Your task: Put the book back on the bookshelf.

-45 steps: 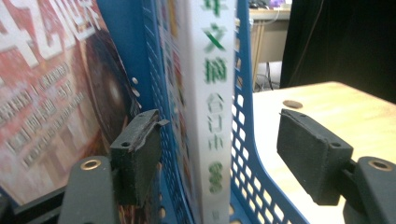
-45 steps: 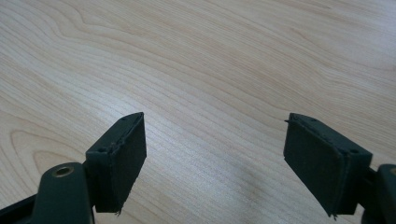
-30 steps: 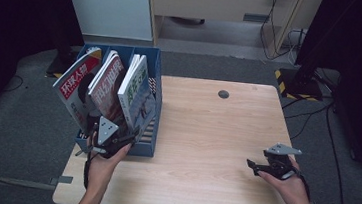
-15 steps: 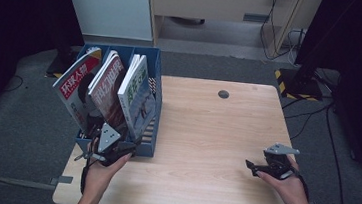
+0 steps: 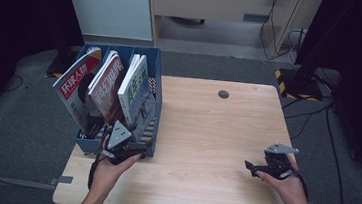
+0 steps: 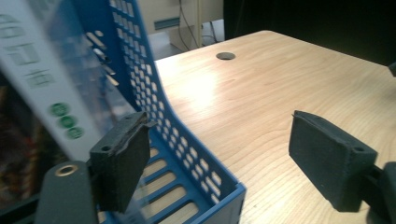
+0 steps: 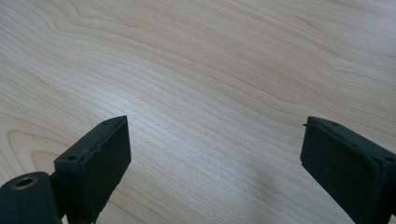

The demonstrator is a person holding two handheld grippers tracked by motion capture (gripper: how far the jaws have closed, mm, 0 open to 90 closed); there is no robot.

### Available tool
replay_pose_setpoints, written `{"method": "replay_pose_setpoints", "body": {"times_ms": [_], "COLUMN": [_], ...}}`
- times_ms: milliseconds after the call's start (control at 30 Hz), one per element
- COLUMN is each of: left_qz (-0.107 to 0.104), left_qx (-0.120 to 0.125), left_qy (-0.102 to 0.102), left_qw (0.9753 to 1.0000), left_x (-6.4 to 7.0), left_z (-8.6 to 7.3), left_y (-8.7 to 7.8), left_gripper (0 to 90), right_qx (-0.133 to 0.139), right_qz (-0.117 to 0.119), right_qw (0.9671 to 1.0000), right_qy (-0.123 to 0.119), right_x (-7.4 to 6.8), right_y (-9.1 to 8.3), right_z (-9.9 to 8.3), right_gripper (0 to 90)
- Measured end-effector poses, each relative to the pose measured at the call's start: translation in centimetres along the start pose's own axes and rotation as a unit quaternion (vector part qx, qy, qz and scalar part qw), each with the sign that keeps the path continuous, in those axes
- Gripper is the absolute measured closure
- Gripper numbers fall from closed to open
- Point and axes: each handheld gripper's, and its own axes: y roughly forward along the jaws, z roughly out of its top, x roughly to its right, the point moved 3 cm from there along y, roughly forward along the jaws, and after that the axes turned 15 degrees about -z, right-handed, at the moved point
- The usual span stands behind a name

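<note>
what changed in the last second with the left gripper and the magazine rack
The left gripper drew back toward the person, from among the magazines to the near end of the blue rack; its jaws are open, holding nothing. The right gripper, the rack and the magazines stayed put.

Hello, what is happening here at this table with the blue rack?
A person holds a claw in each hand at a wooden table. The left claw is open at the near end of the blue file rack, its jaws either side of the rack's right wall. Three magazines stand leaning in the rack. The right claw is open too, over bare wood near the table's right edge, holding nothing.
</note>
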Motion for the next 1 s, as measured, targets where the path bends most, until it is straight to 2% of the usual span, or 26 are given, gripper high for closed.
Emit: {"method": "replay_pose_setpoints", "body": {"times_ms": [200, 367, 800, 1000], "left_qz": [-0.014, -0.018, -0.029, -0.030], "left_qx": [-0.002, -0.003, -0.010, -0.012], "left_qy": [-0.013, -0.016, -0.009, -0.012], "left_qw": [0.9998, 0.9997, 0.9995, 0.9994], "left_x": [0.1, 0.0, 0.2, 0.2], "left_z": [0.0, 0.1, 0.9, 1.0], "left_y": [1.2, 1.9, 3.3, 3.9], "left_gripper": [15.6, 14.9, 14.9, 14.9], "right_qx": [-0.002, -0.002, -0.005, -0.004], "right_qz": [-0.001, 0.001, 0.002, 0.003], "right_qw": [1.0000, 1.0000, 1.0000, 1.0000], "right_qy": [-0.002, -0.001, 0.001, 0.002], "right_x": [0.1, 0.1, 0.1, 0.2], "right_y": [0.0, 0.0, -0.1, -0.1], "right_z": [0.0, -0.1, -0.1, -0.1], "right_gripper": [9.1, 9.0, 9.0, 9.0]}}
